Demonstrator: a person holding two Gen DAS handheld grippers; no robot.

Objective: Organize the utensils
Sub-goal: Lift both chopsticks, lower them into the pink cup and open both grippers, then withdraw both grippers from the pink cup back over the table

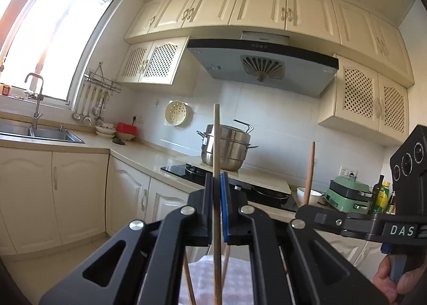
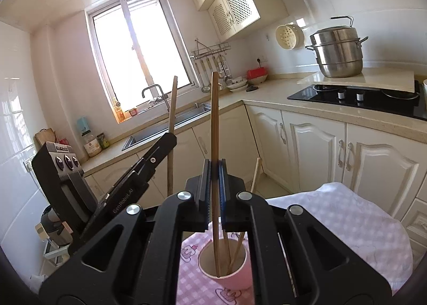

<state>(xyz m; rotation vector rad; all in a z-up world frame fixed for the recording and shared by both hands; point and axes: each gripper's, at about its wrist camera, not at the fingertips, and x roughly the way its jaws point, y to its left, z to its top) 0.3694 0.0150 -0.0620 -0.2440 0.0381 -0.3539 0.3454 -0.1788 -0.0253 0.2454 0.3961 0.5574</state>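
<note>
Left gripper (image 1: 216, 185) clamped on upright chopstick (image 1: 216, 145); right gripper (image 1: 309, 211) alongside, second chopstick (image 1: 309, 171) upright; checkered cloth (image 1: 237, 278) below.

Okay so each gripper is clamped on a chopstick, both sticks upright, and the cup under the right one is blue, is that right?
Not quite: the cup is pink, as the right wrist view shows. The rest holds: the right gripper and left gripper each clamp an upright chopstick in shut jaws.
</note>
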